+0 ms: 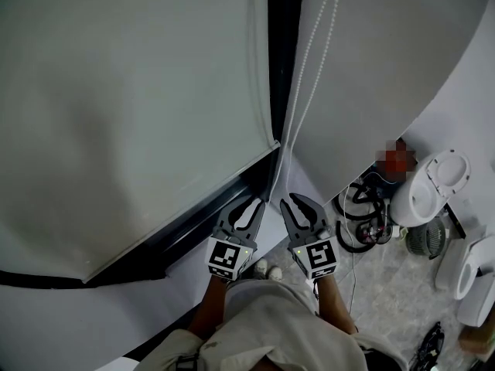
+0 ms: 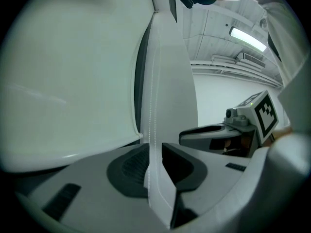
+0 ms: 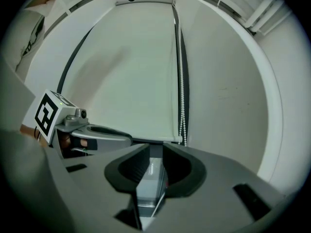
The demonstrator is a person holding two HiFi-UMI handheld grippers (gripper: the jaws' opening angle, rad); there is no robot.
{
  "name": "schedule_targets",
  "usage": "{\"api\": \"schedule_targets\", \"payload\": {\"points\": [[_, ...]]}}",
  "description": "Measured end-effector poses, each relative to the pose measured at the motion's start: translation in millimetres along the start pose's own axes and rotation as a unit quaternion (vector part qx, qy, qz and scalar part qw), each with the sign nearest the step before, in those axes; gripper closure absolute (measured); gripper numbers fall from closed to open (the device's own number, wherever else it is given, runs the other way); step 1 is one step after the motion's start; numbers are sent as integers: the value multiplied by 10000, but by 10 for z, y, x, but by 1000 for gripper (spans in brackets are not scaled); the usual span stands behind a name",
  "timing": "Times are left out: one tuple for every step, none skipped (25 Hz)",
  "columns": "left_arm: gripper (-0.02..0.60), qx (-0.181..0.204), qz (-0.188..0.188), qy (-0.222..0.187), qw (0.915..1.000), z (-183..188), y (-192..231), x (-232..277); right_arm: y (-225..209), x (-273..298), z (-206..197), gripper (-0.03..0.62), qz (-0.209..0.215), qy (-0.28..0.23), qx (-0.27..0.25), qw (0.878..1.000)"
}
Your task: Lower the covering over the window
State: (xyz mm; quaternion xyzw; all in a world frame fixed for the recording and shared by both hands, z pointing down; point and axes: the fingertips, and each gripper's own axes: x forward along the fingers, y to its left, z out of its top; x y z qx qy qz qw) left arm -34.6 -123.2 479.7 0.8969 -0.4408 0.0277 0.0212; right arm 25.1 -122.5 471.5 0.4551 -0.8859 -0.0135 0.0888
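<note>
Pale roller blind (image 1: 131, 114) seen drawn down almost to the dark window frame (image 1: 193, 207), bead chain (image 1: 311, 52) hung beside its right edge, left gripper (image 1: 251, 207) held partly open, chain seen in its gap, unpinched, right gripper (image 1: 298, 205) held partly open, empty.

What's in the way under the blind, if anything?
Nothing visible. Under the blind there is only a bare dark strip of window. The bead chain hangs beside it, and the left hand-held gripper and right hand-held gripper sit lower down.
</note>
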Motion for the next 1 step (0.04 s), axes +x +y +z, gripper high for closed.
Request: {"api": "schedule_targets", "payload": {"points": [[508, 13, -7, -3, 10000, 3, 3, -5, 2, 4, 6, 523, -10, -4, -6, 10000]]}}
